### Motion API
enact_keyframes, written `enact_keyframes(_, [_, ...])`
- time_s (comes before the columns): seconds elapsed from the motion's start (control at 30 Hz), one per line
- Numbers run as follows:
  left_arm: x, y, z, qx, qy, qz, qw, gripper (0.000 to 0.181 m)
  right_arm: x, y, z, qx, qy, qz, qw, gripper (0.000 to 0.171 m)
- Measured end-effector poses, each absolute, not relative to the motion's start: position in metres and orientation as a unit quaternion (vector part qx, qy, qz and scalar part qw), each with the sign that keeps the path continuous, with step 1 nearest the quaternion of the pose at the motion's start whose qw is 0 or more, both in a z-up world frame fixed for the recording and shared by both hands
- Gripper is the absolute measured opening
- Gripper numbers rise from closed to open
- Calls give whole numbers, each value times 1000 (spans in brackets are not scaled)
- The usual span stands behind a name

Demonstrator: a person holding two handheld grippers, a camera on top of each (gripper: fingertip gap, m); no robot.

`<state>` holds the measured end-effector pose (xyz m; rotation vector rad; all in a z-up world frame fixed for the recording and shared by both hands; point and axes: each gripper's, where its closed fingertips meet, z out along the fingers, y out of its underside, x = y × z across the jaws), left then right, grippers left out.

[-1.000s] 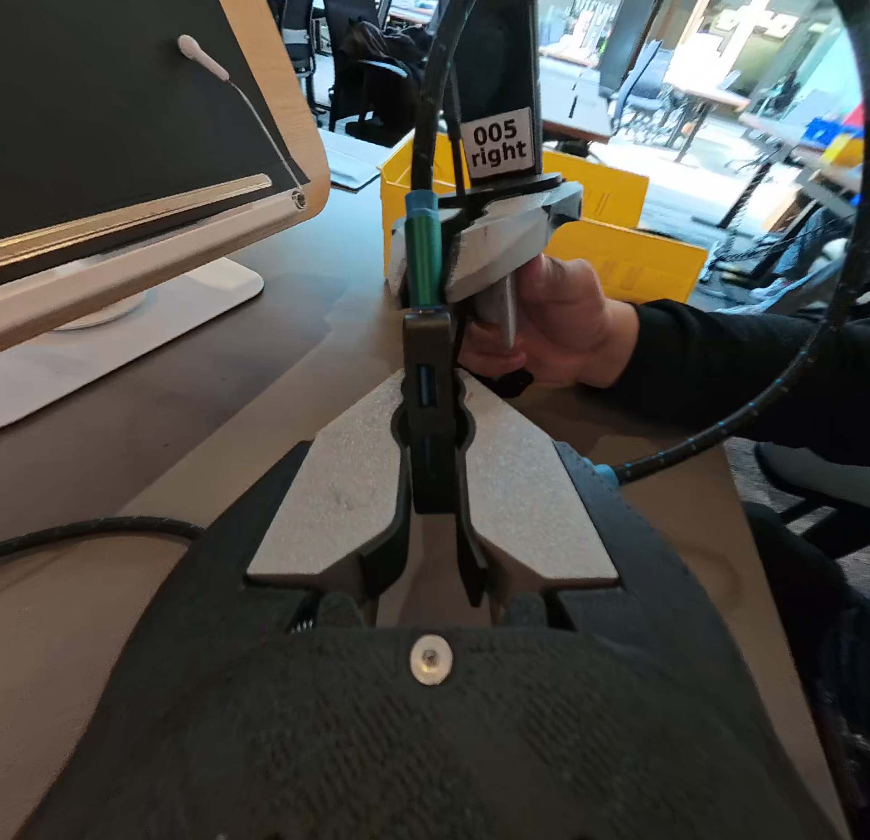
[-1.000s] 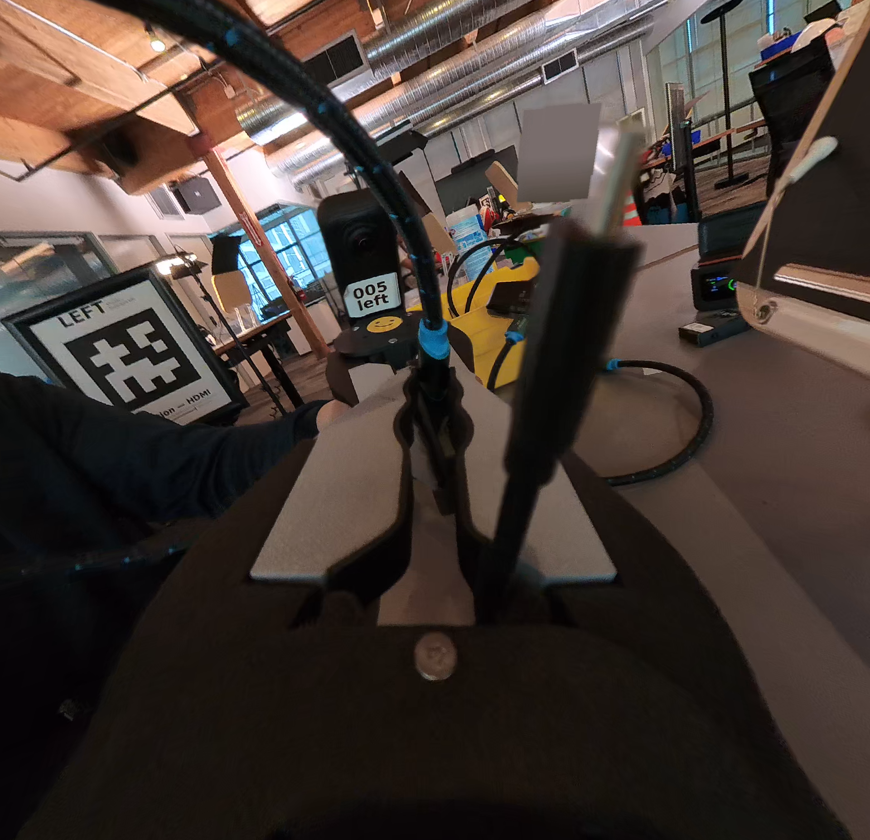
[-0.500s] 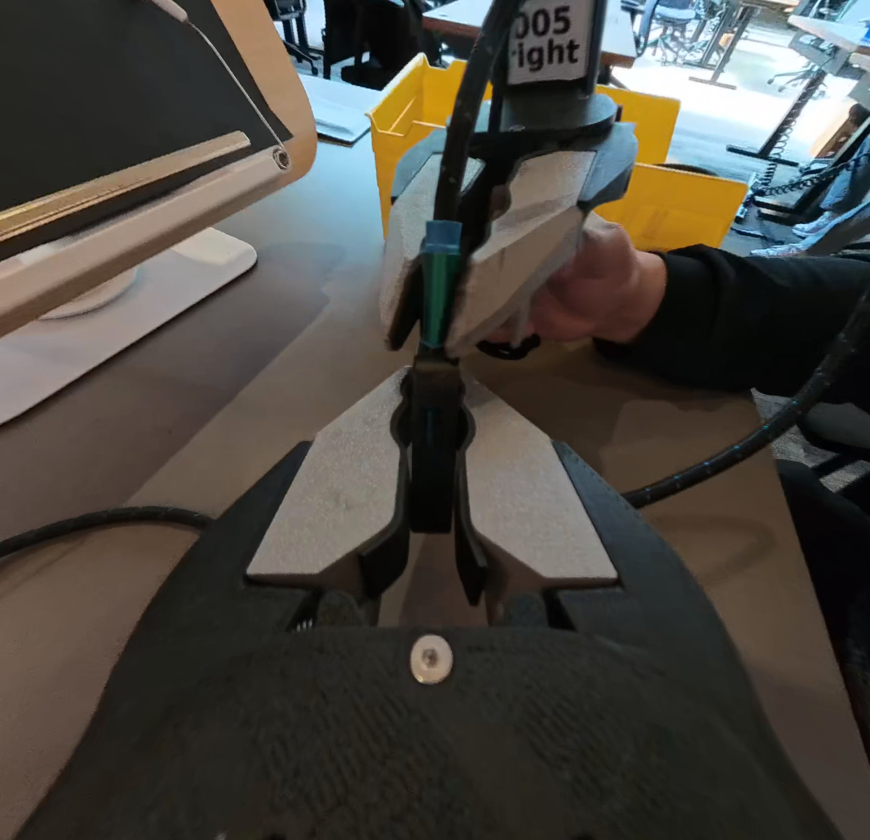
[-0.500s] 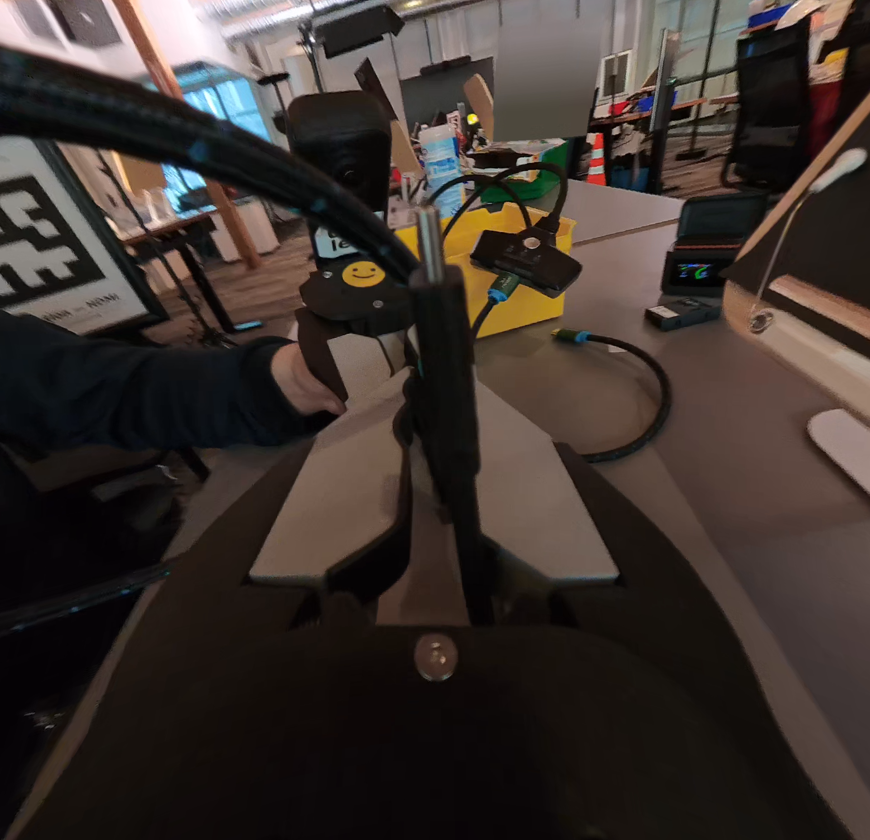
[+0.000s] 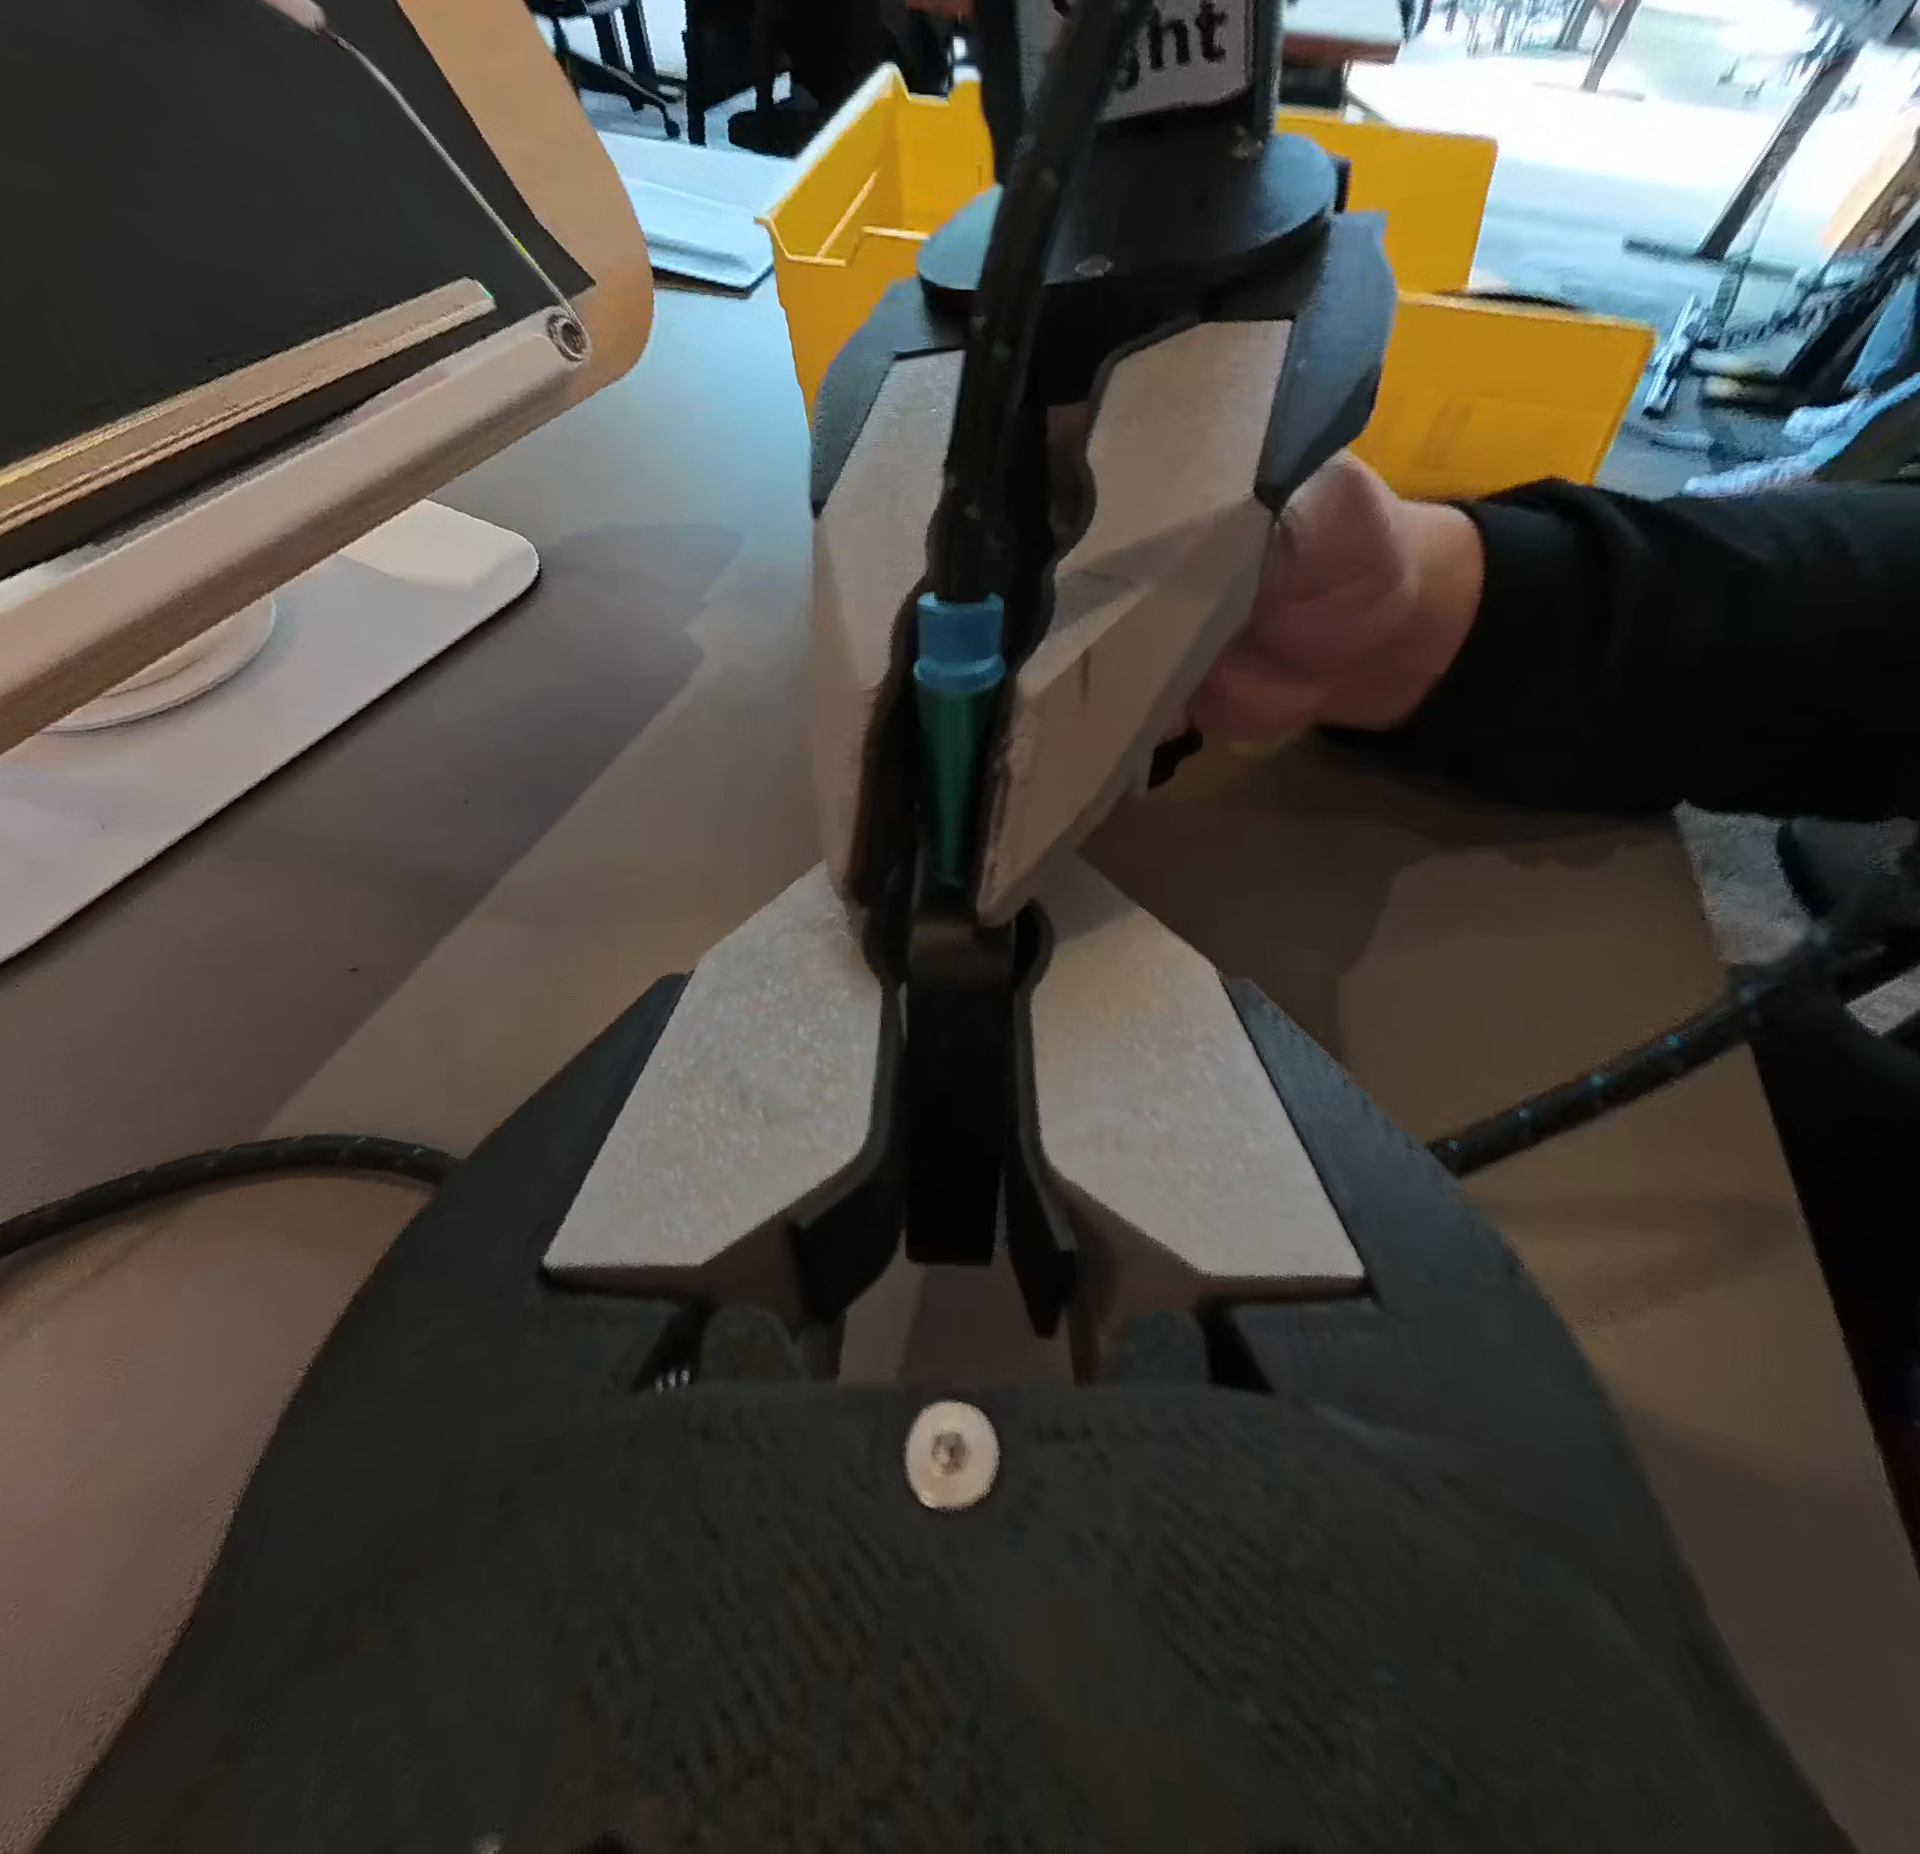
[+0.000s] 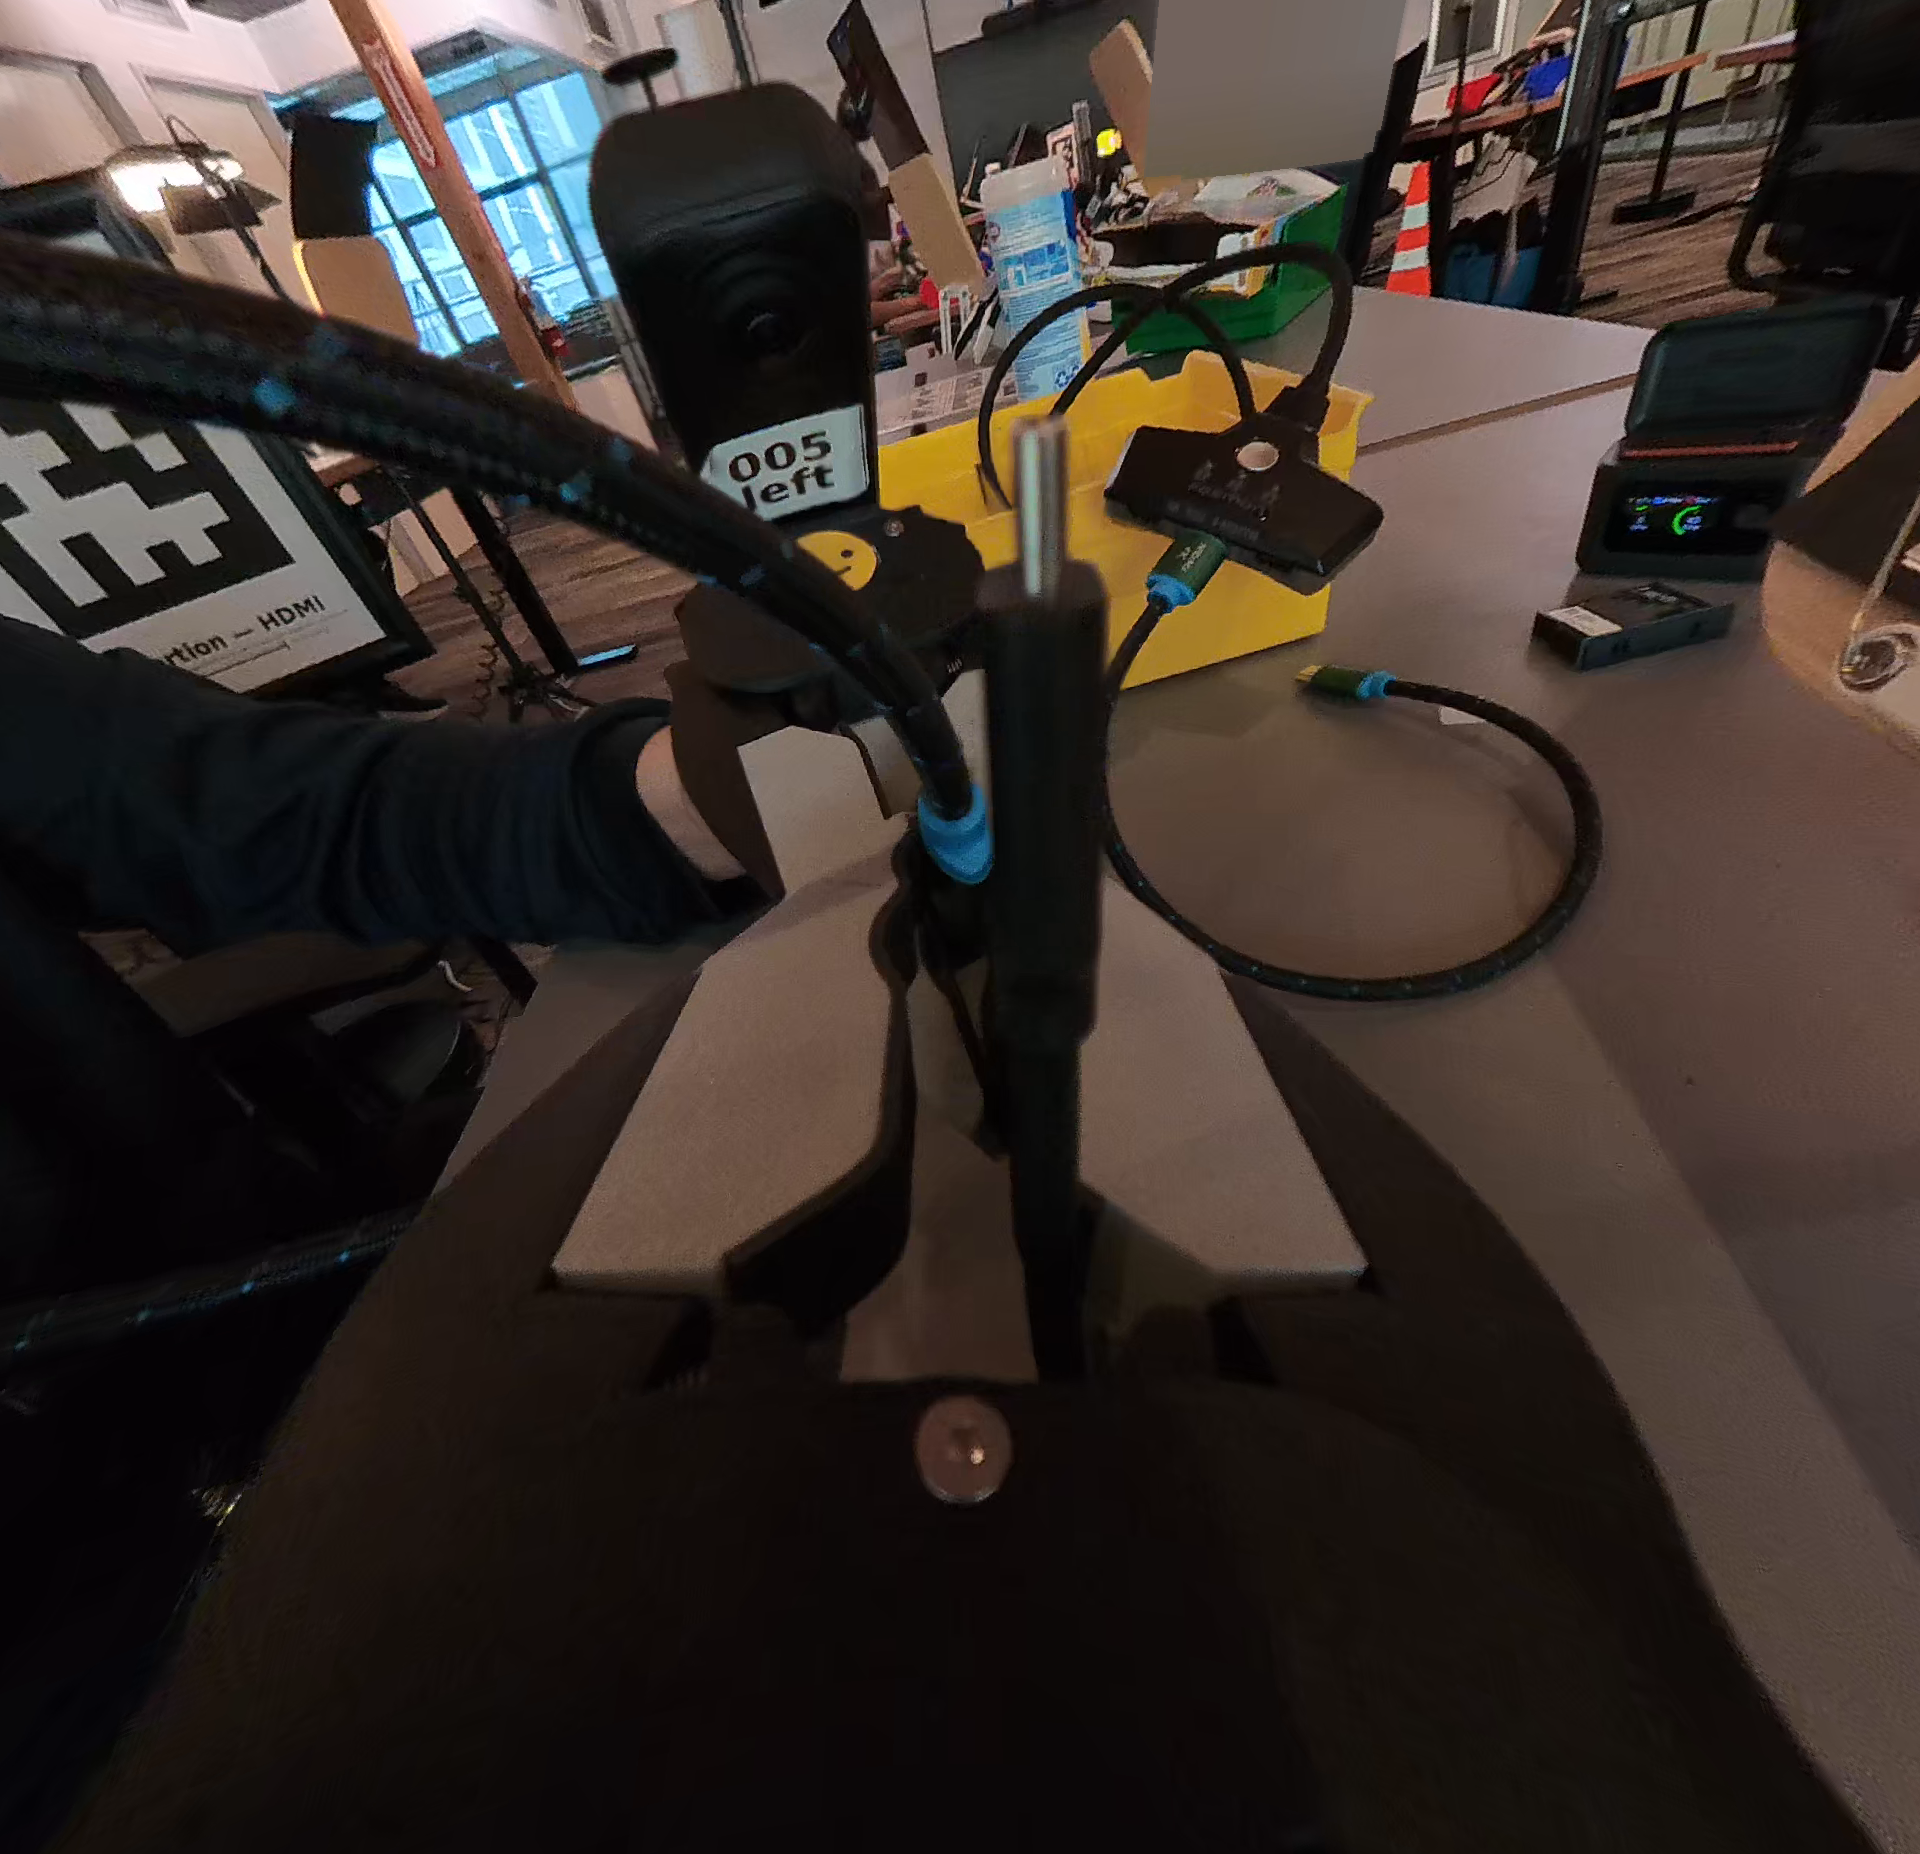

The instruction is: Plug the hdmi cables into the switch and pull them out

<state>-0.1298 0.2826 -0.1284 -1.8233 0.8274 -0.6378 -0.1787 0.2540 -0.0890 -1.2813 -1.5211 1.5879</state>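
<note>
Left gripper (image 5: 961, 983) jaws clamp the black switch (image 5: 951, 1087); right gripper (image 5: 940, 869) jaws pinch the green HDMI plug (image 5: 951, 765). Best pull straight along the port, no twisting.

switch (image 6: 1247, 516) on bin (image 6: 1195, 599) rim

Green-blue plug (image 5: 954, 739), yellow bin (image 5: 1496, 391)

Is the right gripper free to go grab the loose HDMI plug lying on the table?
Probably not yet. The right gripper is shut on a green HDMI connector, though the table path to the loose HDMI plug looks clear.
</note>
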Motion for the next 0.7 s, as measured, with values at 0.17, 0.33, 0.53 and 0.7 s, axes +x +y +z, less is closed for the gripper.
enact_keyframes(0.17, [-133,285,-132,-755,334,-275,492,12,-165,264,-45,-426,-469,706,317,11])
enact_keyframes(0.33, [-131,290,-137,-762,307,-296,488,12,-125,334,-28,-459,-324,742,368,9])
enact_keyframes(0.53, [-139,296,-128,-758,314,-232,523,12,-130,323,-33,-476,-398,676,397,10])
enact_keyframes(0.7, [-157,307,-131,-772,280,-206,532,12,-153,307,-59,-506,-471,607,393,9])
